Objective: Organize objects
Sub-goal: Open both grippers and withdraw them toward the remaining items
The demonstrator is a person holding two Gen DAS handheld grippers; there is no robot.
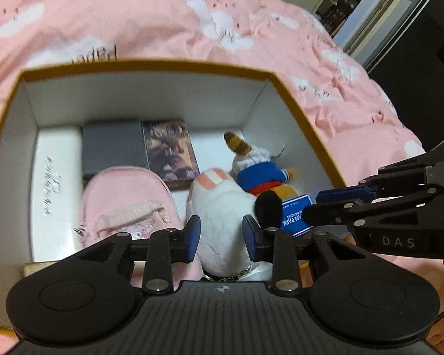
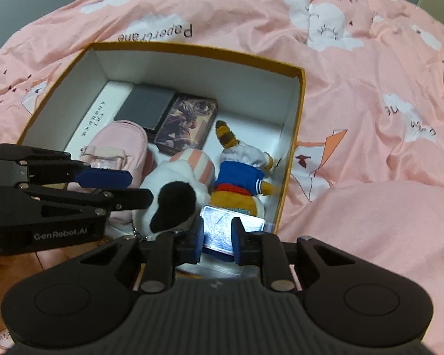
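Observation:
An open box with an orange rim (image 1: pixel 151 62) (image 2: pixel 192 48) sits on pink bedding. Inside lie a white plush (image 1: pixel 222 204) (image 2: pixel 165 174) with a black ear, an orange plush in a blue shirt (image 1: pixel 260 177) (image 2: pixel 239 177), a pink pouch (image 1: pixel 124 195) (image 2: pixel 118 142) and a blue card in a shiny sleeve (image 1: pixel 294 210) (image 2: pixel 219 222). My left gripper (image 1: pixel 222 236) (image 2: pixel 142 188) has its pads against both sides of the white plush. My right gripper (image 2: pixel 217 238) (image 1: pixel 309 207) hangs over the card with a narrow gap between its pads; the card runs on behind the right finger.
At the back of the box lie a white box (image 1: pixel 56 177), a grey box (image 1: pixel 112 148) and a picture-printed box (image 1: pixel 171 151). The pink quilt (image 2: pixel 370 118) surrounds the box on all sides. Dark furniture and a doorway (image 1: pixel 414 59) stand beyond the bed on the right.

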